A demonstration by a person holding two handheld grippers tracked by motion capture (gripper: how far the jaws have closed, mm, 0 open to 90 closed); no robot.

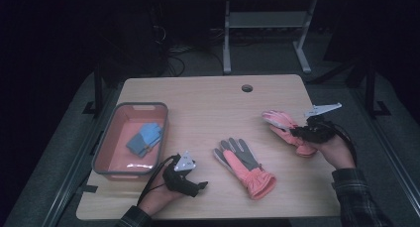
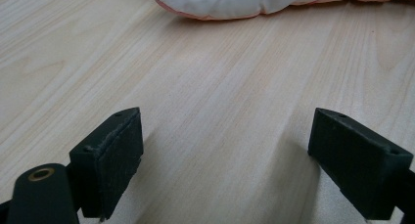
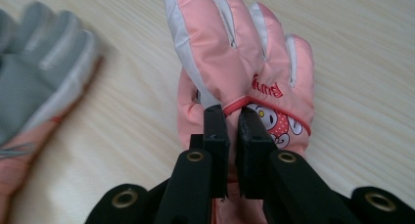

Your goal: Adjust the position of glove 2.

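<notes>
The right gripper (image 3: pixel 233 121) is clamped on 1 pink glove (image 3: pixel 244 53) at the table's right, seemingly for lifting. The left gripper (image 2: pixel 225 155) is held wide, empty, near the grey-palmed glove (image 1: pixel 242 165).

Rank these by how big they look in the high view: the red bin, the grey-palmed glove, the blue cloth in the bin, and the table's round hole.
1. red bin
2. grey-palmed glove
3. blue cloth
4. round hole
</notes>
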